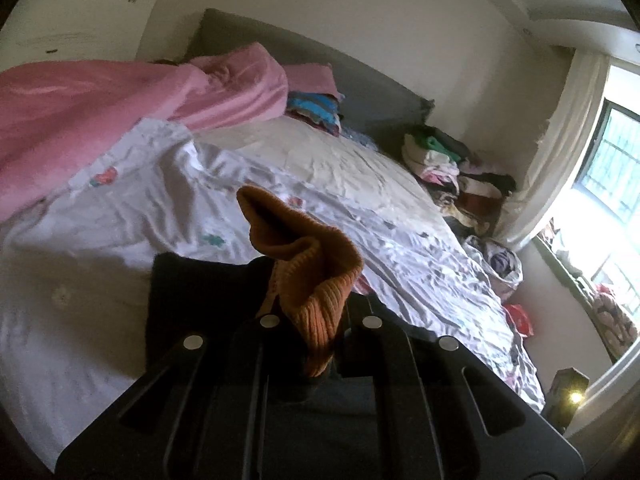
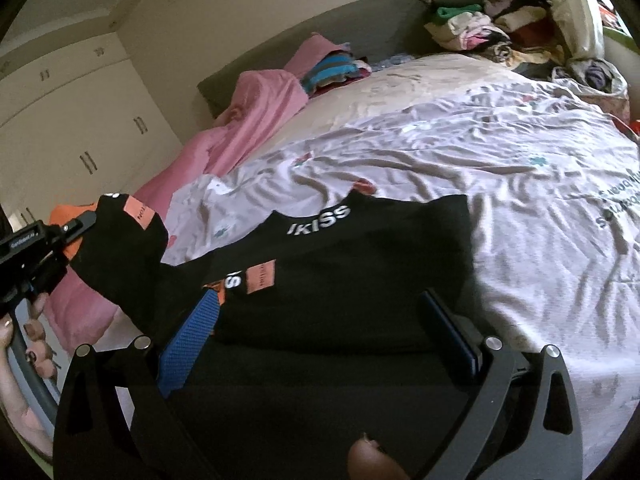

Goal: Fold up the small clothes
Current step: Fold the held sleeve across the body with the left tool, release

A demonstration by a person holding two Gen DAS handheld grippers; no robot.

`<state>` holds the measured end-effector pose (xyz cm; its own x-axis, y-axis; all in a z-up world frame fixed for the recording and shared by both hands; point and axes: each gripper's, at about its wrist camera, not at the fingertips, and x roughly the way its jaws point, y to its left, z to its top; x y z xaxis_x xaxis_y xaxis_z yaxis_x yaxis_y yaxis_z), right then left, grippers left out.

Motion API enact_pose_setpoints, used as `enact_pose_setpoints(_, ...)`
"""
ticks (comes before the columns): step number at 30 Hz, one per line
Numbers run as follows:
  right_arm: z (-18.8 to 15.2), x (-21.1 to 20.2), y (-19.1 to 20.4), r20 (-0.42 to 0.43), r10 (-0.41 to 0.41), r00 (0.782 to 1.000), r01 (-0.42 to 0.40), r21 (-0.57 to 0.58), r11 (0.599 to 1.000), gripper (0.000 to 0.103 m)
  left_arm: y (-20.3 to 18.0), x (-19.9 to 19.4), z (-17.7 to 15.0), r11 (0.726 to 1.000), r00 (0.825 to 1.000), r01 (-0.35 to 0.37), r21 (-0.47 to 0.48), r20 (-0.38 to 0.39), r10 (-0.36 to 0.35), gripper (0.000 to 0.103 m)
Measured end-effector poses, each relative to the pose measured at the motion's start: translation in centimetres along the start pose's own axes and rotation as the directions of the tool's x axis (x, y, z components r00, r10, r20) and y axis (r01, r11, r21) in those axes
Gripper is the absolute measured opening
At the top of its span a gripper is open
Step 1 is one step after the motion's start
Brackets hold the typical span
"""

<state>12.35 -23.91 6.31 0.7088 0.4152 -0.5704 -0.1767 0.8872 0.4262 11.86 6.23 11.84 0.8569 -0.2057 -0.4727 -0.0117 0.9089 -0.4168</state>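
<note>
A small black top (image 2: 352, 264) with white lettering and orange patches lies on the white bed sheet (image 2: 520, 184). Its sleeve (image 2: 120, 248) is lifted at the left. My left gripper (image 1: 316, 320) is shut on the sleeve's orange ribbed cuff (image 1: 316, 276), which sticks up between the fingers; the black body (image 1: 192, 300) lies below. In the right wrist view the left gripper (image 2: 76, 226) holds the sleeve up at the far left. My right gripper (image 2: 320, 312) is open, its blue-padded fingers (image 2: 196, 332) spread over the top's near edge, holding nothing.
A pink blanket (image 1: 100, 108) is heaped at the bed's left side. Folded coloured clothes (image 1: 316, 110) sit by the grey headboard (image 1: 360, 80). A pile of clothes (image 1: 452, 160) is at the far right corner. A bright window (image 1: 608, 184) is on the right; wardrobe doors (image 2: 80, 120) on the left.
</note>
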Motion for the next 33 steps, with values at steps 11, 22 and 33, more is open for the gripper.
enact_pose_setpoints(11,0.1,-0.4,-3.5,0.000,-0.054,0.999,0.054,0.073,0.996,0.099,-2.4,4.0,-3.7,0.996,0.989,0.094,0.012,-0.119,-0.092,0.003)
enact_pose_setpoints(22,-0.1,-0.7,-6.4,-0.009,-0.129,0.992,0.129,0.125,0.984,0.099,-4.0,8.3,-8.6,0.986,0.953,0.158,0.046,-0.270,-0.140,0.003)
enact_pose_setpoints(33,0.0,-1.1,-7.7,-0.022,-0.216,0.976,0.217,0.120,0.969,0.099,-5.4,11.1,-13.0,0.960,0.881,0.265,0.094,-0.428,-0.201,0.035)
